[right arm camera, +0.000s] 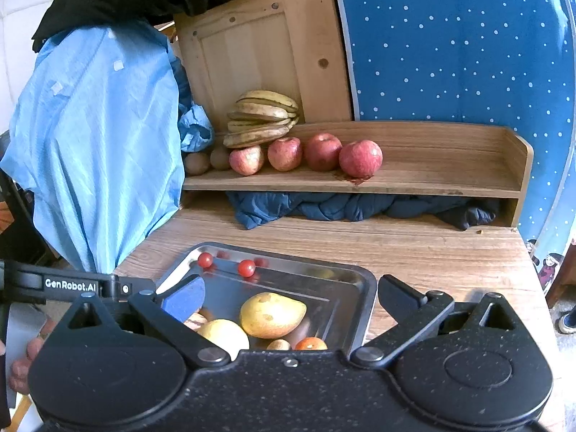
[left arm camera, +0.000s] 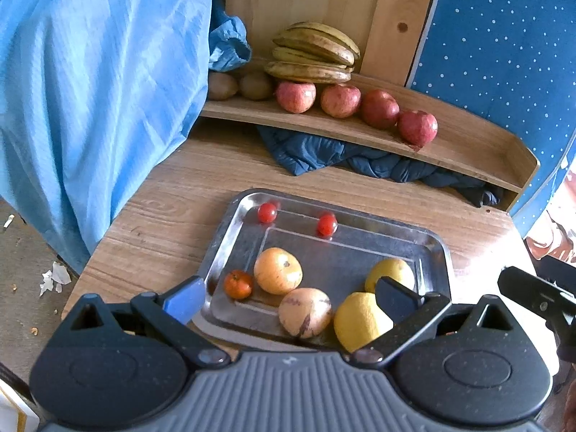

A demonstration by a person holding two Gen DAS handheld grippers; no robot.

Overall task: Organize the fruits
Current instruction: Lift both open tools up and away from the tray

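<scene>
A steel tray (left arm camera: 437, 252) (right arm camera: 354, 284) lies on the wooden table. It holds two cherry tomatoes (left arm camera: 267, 212) (right arm camera: 247, 268), an orange (left arm camera: 278, 270), a small red-orange fruit (left arm camera: 238, 284), a blotched round fruit (left arm camera: 305, 312), a lemon (left arm camera: 358, 320) and a yellow pear (right arm camera: 272, 314). On the wooden shelf (left arm camera: 468, 151) (right arm camera: 432, 176) sit several red apples (left arm camera: 417, 127) (right arm camera: 360, 158), bananas (left arm camera: 316, 52) (right arm camera: 262, 117) and two kiwis (left arm camera: 255, 85). My left gripper (left arm camera: 289, 297) hangs open over the tray's near edge. My right gripper (right arm camera: 289, 297) is open above the tray, holding nothing.
A light blue cloth (left arm camera: 93, 90) (right arm camera: 97, 136) hangs at the table's left. A dark blue cloth (left arm camera: 360, 160) (right arm camera: 342, 208) is bunched under the shelf. A dotted blue panel (right arm camera: 450, 43) stands behind. A hand (right arm camera: 21, 363) shows at lower left. Bare tabletop (right arm camera: 432, 248) lies right of the tray.
</scene>
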